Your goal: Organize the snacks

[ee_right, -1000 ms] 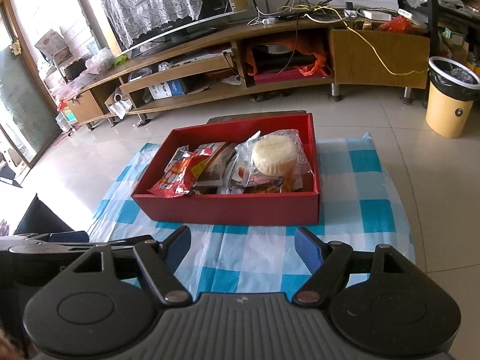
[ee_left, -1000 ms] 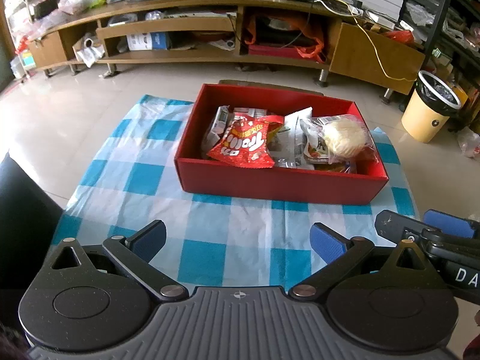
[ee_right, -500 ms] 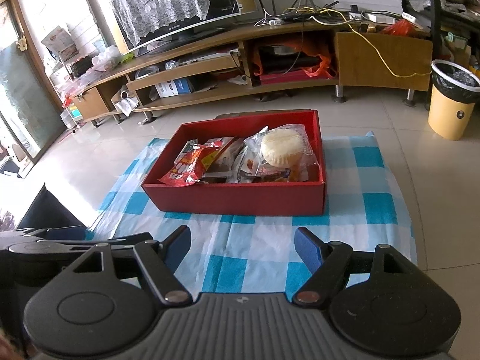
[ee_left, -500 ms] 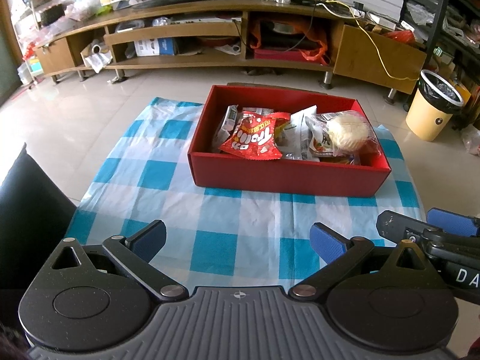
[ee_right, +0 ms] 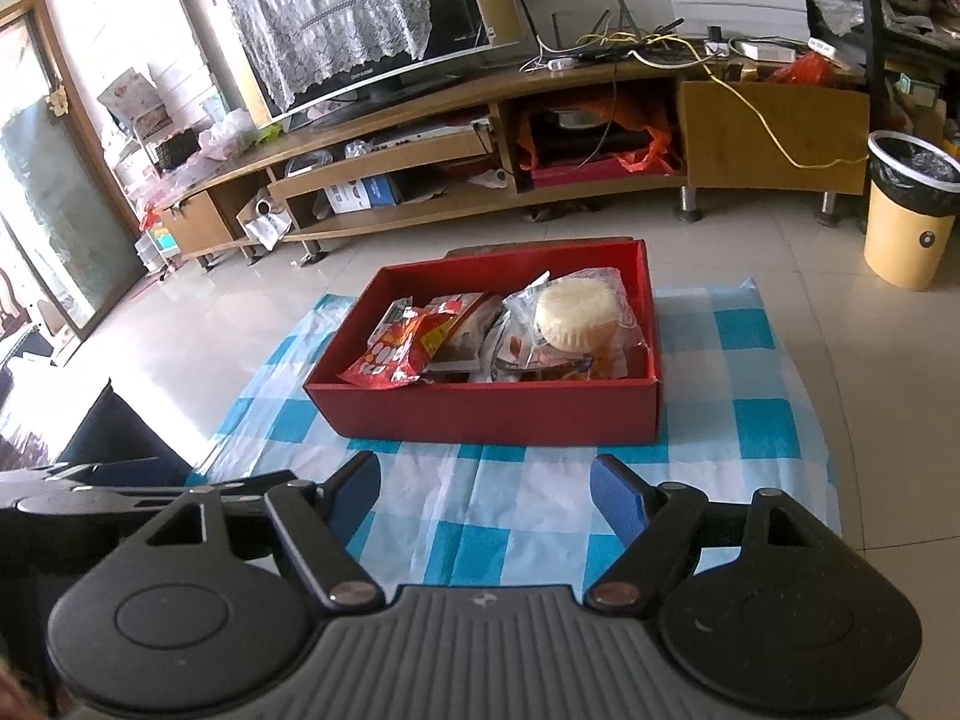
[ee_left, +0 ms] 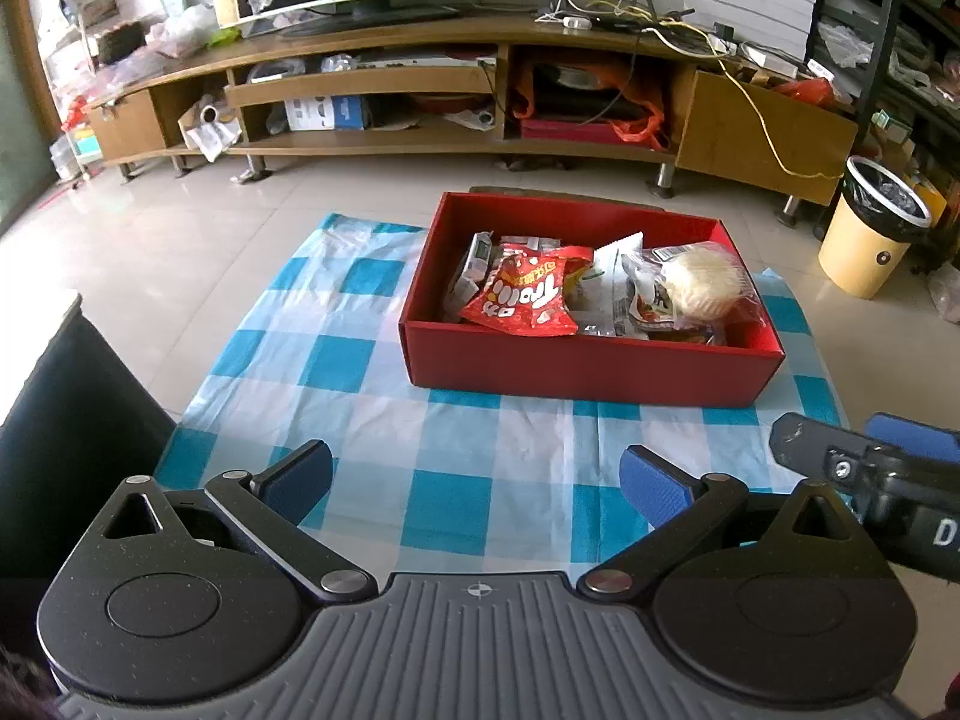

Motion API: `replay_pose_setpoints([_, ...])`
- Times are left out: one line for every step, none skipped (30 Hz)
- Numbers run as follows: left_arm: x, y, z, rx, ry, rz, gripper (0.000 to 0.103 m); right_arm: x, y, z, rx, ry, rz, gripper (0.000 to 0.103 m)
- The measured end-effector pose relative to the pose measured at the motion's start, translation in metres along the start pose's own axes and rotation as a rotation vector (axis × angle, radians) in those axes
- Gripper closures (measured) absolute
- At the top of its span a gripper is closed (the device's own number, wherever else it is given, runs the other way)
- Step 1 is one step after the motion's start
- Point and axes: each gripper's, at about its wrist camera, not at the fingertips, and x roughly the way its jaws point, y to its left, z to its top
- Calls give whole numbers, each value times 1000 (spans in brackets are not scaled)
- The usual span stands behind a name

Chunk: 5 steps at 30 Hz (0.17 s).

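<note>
A red box [ee_left: 588, 369] [ee_right: 480, 414] stands on a blue-and-white checked cloth [ee_left: 420, 420] [ee_right: 540, 492]. Inside lie several snacks: a red snack bag [ee_left: 522, 297] [ee_right: 396, 354], a wrapped round pale bun [ee_left: 699, 285] [ee_right: 576, 315] and other packets. My left gripper [ee_left: 477, 480] is open and empty, held back over the cloth's near part. My right gripper [ee_right: 486, 489] is open and empty, also back from the box. The right gripper shows at the right edge of the left wrist view [ee_left: 870, 462].
A long wooden TV cabinet [ee_left: 420, 96] [ee_right: 480, 168] with a TV [ee_right: 360, 18] runs along the far wall. A yellow bin [ee_left: 870, 234] [ee_right: 909, 210] stands at the right. A dark object [ee_left: 66, 438] lies left of the cloth. Tiled floor surrounds the cloth.
Both grippers have drawn back and up from the red box, which now looks smaller and farther. Both stay open. The snacks have not moved.
</note>
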Motion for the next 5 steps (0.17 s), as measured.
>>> replay_pose_setpoints([0,1,0,-2,1,0,0,-1,-1,0,4,-4,-1,23])
replay_pose_setpoints([0,1,0,-5,0,0,0,-2,-2,0,6,-7,-2,23])
replay_pose_setpoints([-1,1,0,-6,-2,3,0,-2,-2,1,8,-8,-3,23])
replay_pose_setpoints([-1,2,0,-5,-5,6,0,-2,-3,1,9,-10,-4,23])
replay_pose_setpoints([-1,1,0,-5,-7,11,0,-2,-3,1,10,-9,-5,23])
